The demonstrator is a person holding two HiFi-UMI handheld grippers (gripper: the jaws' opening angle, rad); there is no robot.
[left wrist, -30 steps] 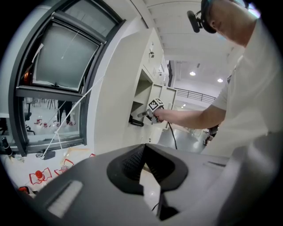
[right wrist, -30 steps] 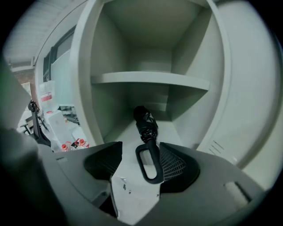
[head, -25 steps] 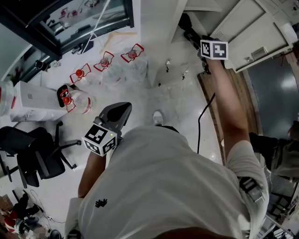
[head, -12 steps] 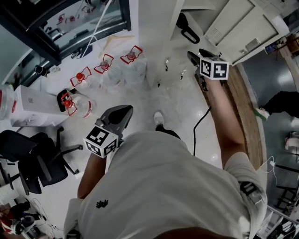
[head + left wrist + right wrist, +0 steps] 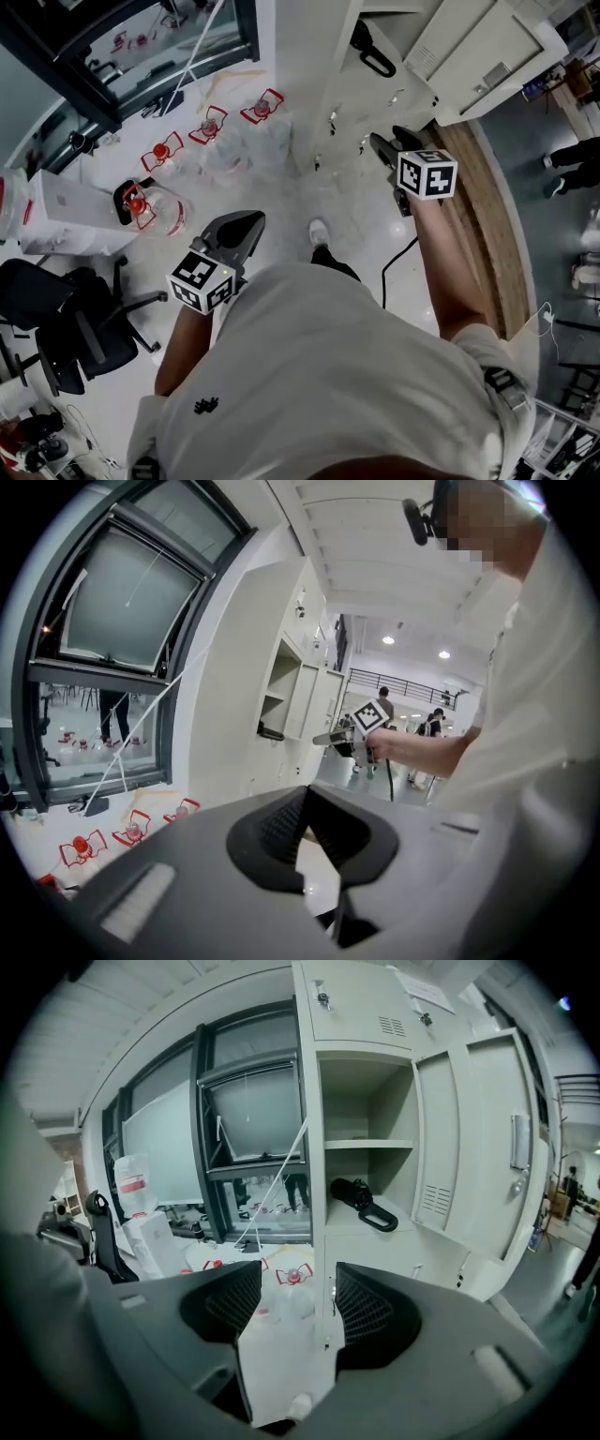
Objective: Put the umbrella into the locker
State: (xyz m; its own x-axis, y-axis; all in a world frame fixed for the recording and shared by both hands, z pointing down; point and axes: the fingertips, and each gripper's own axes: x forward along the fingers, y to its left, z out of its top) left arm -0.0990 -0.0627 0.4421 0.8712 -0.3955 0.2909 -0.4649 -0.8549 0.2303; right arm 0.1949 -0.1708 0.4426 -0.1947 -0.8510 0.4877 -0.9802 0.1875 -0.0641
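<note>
The black folded umbrella (image 5: 359, 1201) with its loop handle lies on the lower shelf of the open white locker (image 5: 323, 1091). From above, the umbrella (image 5: 368, 51) shows inside the locker (image 5: 367, 94), whose door (image 5: 478, 47) is swung out. My right gripper (image 5: 298, 1309) is open and empty, facing the locker from some way back. Seen from the head, the right gripper (image 5: 382, 152) hangs over the floor below the locker. My left gripper (image 5: 305, 794) is shut on nothing, and that left gripper (image 5: 242, 228) is held low near the person's body.
Several water bottles with red handles (image 5: 211, 126) lie on the floor by the window. A white box (image 5: 66, 202) and a black office chair (image 5: 66, 319) stand at the left. A black cable (image 5: 394, 267) runs across the floor. People stand far right (image 5: 567, 155).
My right gripper has drawn back from the locker's opening toward the person. The umbrella stays on the shelf. The left gripper has not moved.
</note>
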